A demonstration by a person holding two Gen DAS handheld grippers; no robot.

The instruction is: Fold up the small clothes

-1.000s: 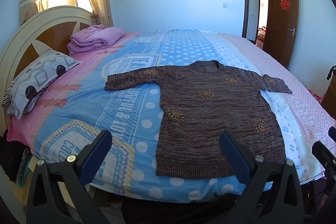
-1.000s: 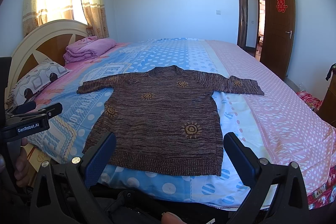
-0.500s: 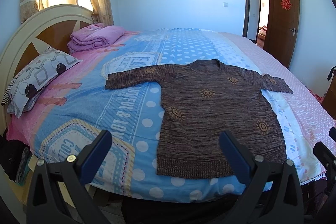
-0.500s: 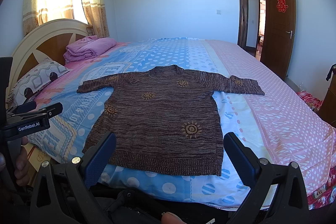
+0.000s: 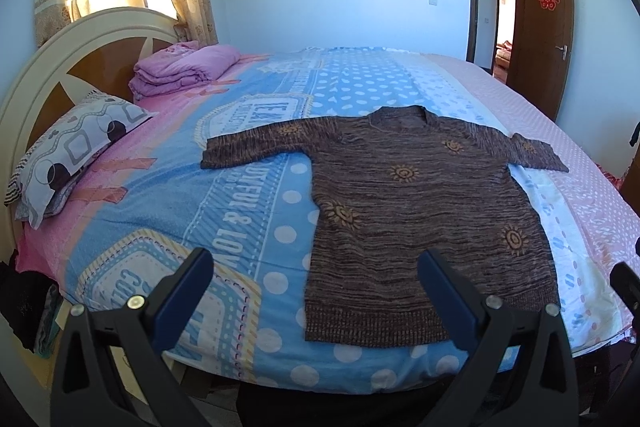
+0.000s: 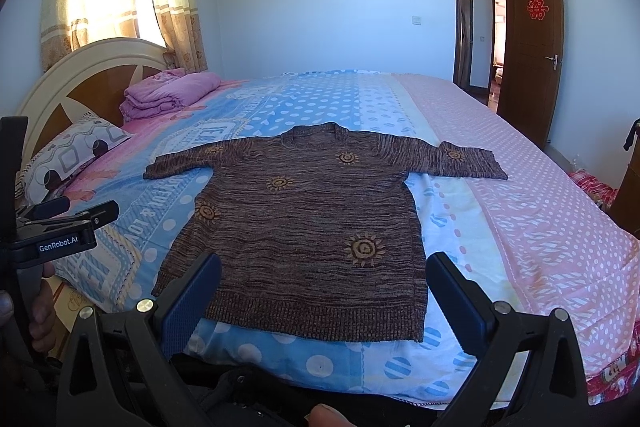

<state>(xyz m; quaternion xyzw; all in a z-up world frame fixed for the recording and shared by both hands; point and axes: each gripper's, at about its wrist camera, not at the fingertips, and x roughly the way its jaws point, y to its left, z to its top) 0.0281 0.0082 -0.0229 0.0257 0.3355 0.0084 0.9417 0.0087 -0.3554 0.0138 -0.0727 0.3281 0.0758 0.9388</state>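
Lying flat and face up near the foot-side edge of the bed (image 5: 120, 187), the brown knit sweater (image 5: 424, 211) has both sleeves spread straight out, its ribbed hem (image 6: 304, 315) nearest the cameras and its collar pointing toward the far edge. No fold has been made yet, by the look of it.

Both tools hang short of the bed edge, apart from the cloth. The left gripper (image 5: 316, 291) has its fingers (image 5: 184, 291) spread wide with nothing between them; the right gripper (image 6: 324, 291) is equally released and empty, framing the hem in its own view.

The sweater looks like a loose, fairly thick knit: soft, limp, light enough to lift from one pinch, but stretchy, so it will likely sag and drag if held at a single point. The bedcover under it seems to be a plush fabric that may cling to the knit and could get pinched along with it.

Sensible holds would be the left sleeve (image 5: 256, 147) at its cuff and the right sleeve (image 6: 460, 159) likewise, for folding them inward, or the two corners of the hem, where the ribbing is denser and gives a firmer bite.
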